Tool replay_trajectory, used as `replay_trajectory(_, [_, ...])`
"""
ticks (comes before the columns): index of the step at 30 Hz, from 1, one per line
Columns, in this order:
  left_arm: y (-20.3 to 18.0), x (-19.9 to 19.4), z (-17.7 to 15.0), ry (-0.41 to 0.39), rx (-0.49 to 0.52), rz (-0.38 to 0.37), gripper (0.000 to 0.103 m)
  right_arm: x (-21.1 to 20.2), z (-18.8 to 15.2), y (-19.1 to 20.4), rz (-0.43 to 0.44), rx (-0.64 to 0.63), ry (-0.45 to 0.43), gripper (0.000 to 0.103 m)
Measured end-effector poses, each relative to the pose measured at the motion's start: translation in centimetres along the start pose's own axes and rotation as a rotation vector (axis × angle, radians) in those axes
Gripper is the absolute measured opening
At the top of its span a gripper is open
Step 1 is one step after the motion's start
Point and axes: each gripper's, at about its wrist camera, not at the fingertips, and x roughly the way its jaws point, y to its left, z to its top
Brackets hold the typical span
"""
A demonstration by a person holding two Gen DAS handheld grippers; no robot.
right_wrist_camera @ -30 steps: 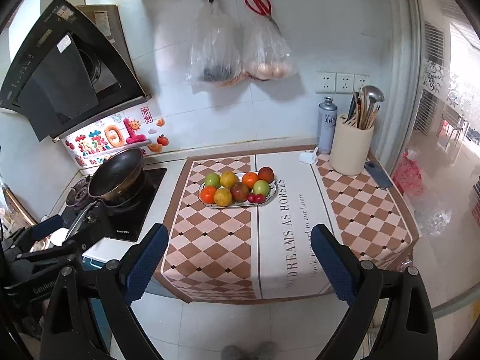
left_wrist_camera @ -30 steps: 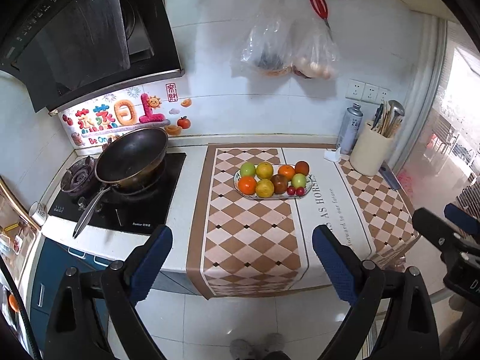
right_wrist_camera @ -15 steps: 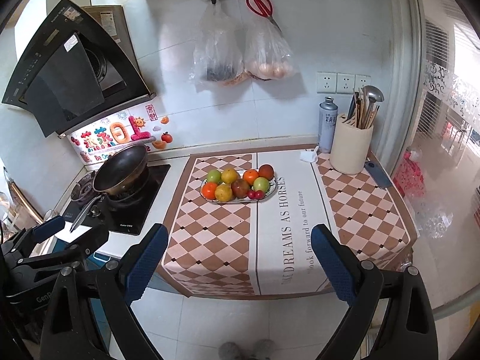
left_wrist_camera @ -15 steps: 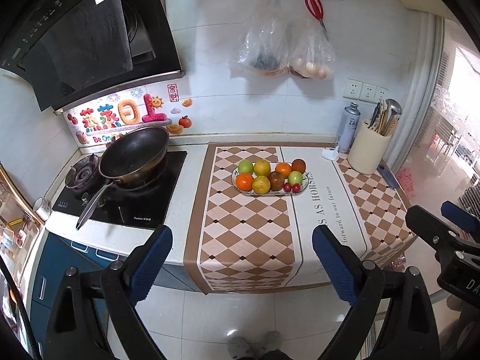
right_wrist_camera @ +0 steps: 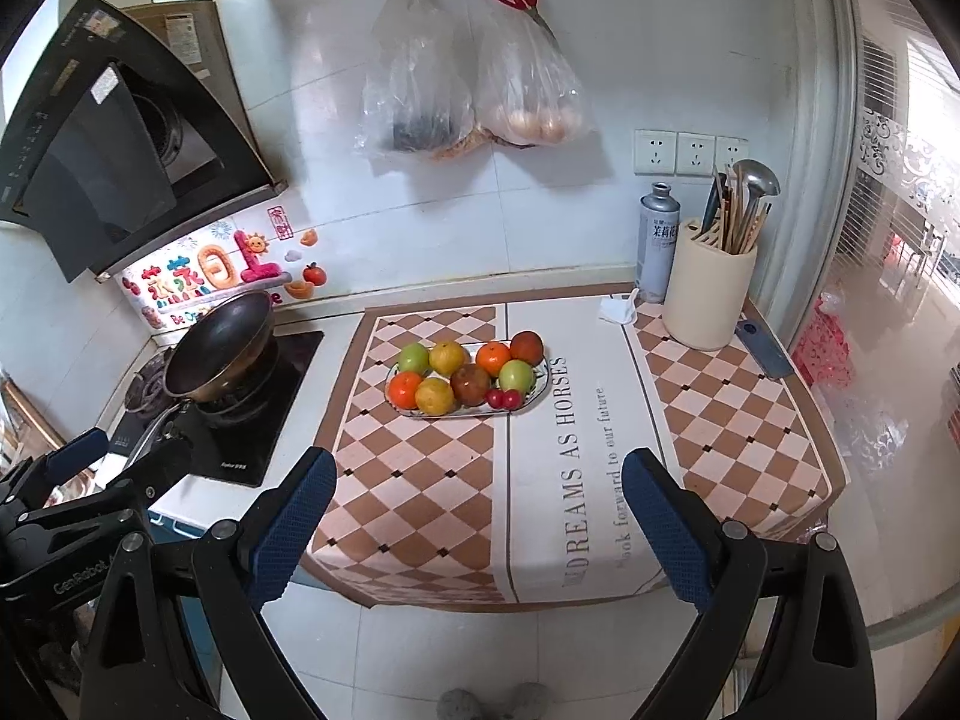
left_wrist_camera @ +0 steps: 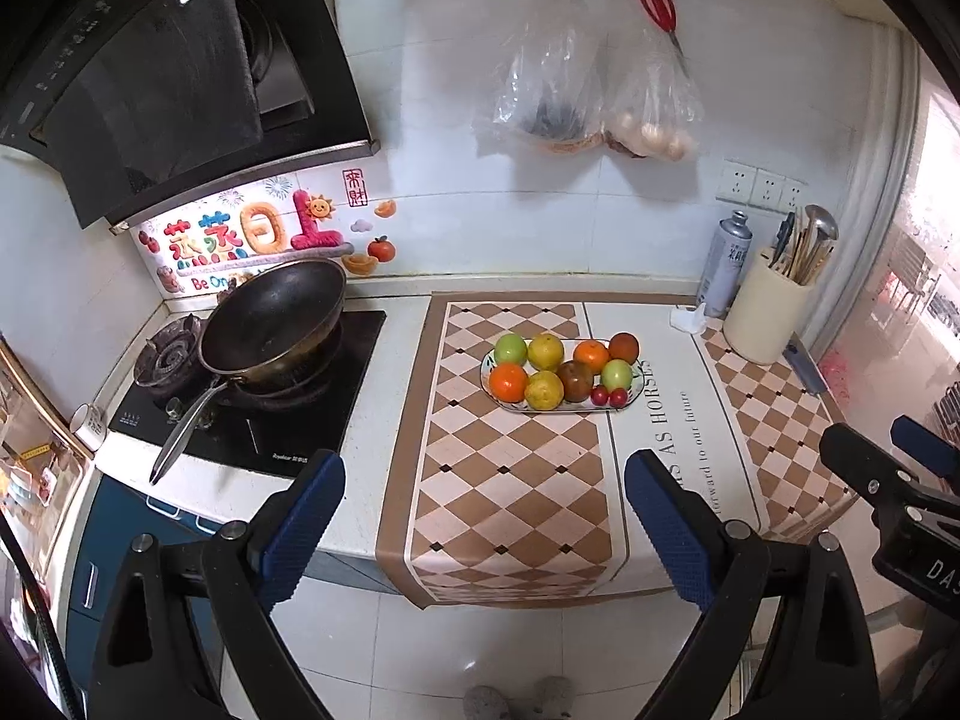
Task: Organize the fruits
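An oval plate [left_wrist_camera: 637, 390] [right_wrist_camera: 540, 387] of fruit sits mid-counter on a checkered runner [left_wrist_camera: 510, 468] [right_wrist_camera: 420, 480]. It holds oranges, yellow and green fruits, a dark brown one and two small red ones [right_wrist_camera: 503, 399]. My left gripper [left_wrist_camera: 485, 516] is open and empty, held in front of the counter edge, well short of the plate. My right gripper [right_wrist_camera: 477, 513] is also open and empty, at a similar distance. Each gripper shows at the edge of the other's view.
A black wok [left_wrist_camera: 273, 318] sits on the stove at left. A cream utensil holder [right_wrist_camera: 708, 294] and a spray can [right_wrist_camera: 657, 240] stand at the back right. Two plastic bags [right_wrist_camera: 468, 96] and red scissors hang on the wall. White floor tiles lie below.
Both grippers have shifted a little relative to the counter, the view rising slightly; the plate sits a bit farther off. Both stay open and empty.
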Motion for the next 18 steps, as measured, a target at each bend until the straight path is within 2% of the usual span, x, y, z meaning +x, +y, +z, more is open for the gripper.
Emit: replay_trajectory(18, [-0.1, 7.9, 2.7, 0.076, -0.013, 0.046, 0.096, 9.4, 3.1, -0.9, -0.054, -0.013, 0.089, 0.098])
